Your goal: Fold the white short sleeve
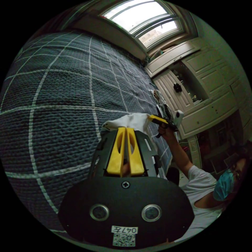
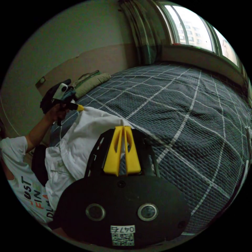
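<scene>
1. Nearest the lens in the left gripper view, the left tongs (image 1: 125, 127) have their two yellow jaws pressed together, with a bunched fold of the white short-sleeve cotton shirt (image 1: 131, 121) pinched at their tips.
2. Across that same view, the right tongs (image 1: 151, 117) show a yellow tip drawn closed on the far edge of the shirt, gripped by a person's hand (image 1: 164, 129) on a raised bare arm.
3. From the right gripper view, the right tongs (image 2: 123, 126) also have their yellow jaws nearly touching, a thin edge of white cloth caught between them.
4. At the left of the right gripper view, the left tongs (image 2: 80, 107) bite another point of the shirt (image 2: 78, 139).
5. Between the two grips the shirt is held up as a stretched edge, and the rest hangs down in folds toward the person's white printed T-shirt (image 2: 31, 194).
6. Beneath and beyond the shirt lies the bed, covered by a dark grey quilted bedspread with a white grid (image 2: 189, 110).
7. Cream panelled cupboards (image 1: 207, 86) stand beside the bed, and a bright window (image 1: 141, 15) is above its far side.
</scene>
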Demonstrator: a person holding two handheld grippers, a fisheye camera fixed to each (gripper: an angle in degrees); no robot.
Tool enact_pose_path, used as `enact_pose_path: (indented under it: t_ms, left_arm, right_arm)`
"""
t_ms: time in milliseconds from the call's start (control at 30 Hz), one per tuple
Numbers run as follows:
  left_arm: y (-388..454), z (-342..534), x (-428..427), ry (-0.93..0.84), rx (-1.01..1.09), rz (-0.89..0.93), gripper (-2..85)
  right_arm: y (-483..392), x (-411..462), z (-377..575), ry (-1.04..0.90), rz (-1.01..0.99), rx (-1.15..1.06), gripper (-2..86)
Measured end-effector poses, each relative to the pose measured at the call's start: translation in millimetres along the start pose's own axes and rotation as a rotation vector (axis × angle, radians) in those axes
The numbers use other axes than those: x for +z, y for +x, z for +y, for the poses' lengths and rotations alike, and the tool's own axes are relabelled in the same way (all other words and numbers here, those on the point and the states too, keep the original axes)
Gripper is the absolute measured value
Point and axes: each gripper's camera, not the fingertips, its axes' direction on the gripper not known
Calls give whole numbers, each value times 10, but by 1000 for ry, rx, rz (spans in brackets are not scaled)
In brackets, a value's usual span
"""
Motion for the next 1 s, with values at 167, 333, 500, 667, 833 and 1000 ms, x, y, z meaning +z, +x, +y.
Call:
enact_pose_path:
  t_ms: [167,333,500,667,833,1000]
  left_arm:
    - [64,-115,-97,45,5,28,-10]
    - [4,-237,-48,83,-31,2,-10]
    - [-144,-261,83,85,-93,-121,-9]
    - [-246,-102,329,61,-174,-202,4]
    - [-56,147,-80,113,-175,-170,80]
    - [529,790,-463,67,-82,-172,77]
  right_arm:
    - [-69,-23,-65,4,26,-19,0]
    - [-58,55,-113,22,70,40,0]
    - [38,266,-102,21,51,183,-1]
    - [0,540,-62,-89,32,248,9]
    - [-375,54,183,1,26,211,55]
    - [-1674,-224,578,55,-39,-139,84]
